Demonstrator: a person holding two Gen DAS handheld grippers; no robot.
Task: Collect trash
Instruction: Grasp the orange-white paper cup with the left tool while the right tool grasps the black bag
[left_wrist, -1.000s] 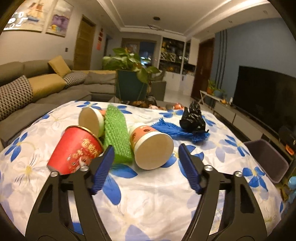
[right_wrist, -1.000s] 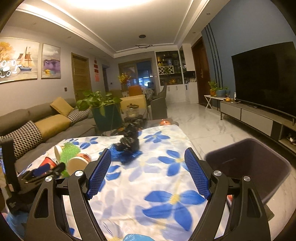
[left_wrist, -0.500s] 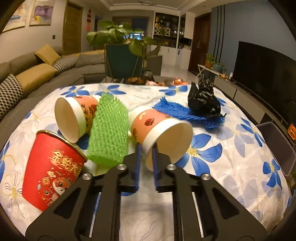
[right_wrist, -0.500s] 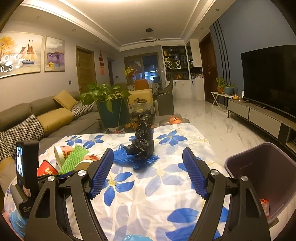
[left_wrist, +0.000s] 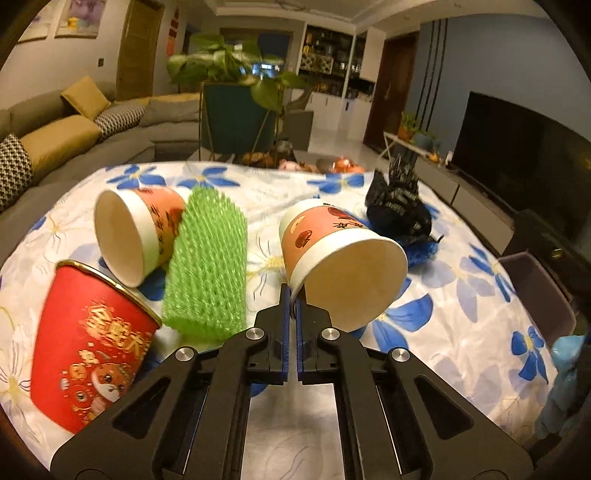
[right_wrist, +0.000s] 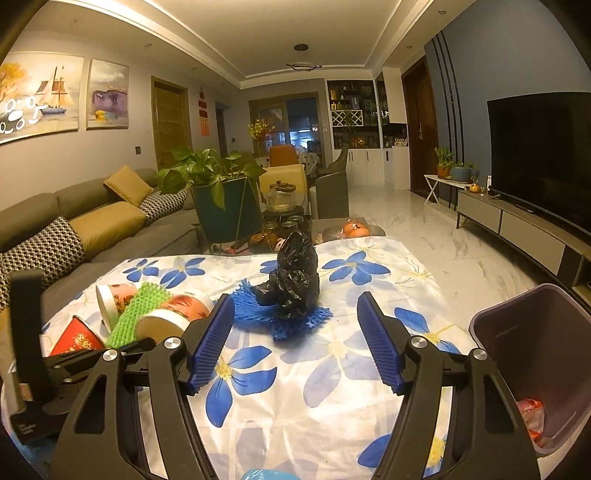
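My left gripper (left_wrist: 294, 295) is shut on the rim of an orange paper cup (left_wrist: 332, 254), which is lifted and tilted with its mouth toward me. On the flowered tablecloth (left_wrist: 461, 314) lie a second orange cup (left_wrist: 136, 232), a green foam net (left_wrist: 208, 266) and a red cup (left_wrist: 88, 347). A black plastic bag (left_wrist: 400, 206) rests on a blue foam net (right_wrist: 284, 317). My right gripper (right_wrist: 295, 339) is open above the cloth, just short of the black bag (right_wrist: 295, 280). In the right wrist view, the held cup (right_wrist: 173, 314) is at the left.
A grey waste bin (right_wrist: 535, 339) stands off the table's right side with some wrappers inside. A sofa (right_wrist: 74, 221) runs along the left. A potted plant (right_wrist: 221, 199) stands beyond the far edge. A TV cabinet (right_wrist: 517, 221) lines the right wall.
My left gripper went from open to shut on the orange cup's rim, then lifted and swung it to the right. My right gripper moved nearer the black bag, still open.
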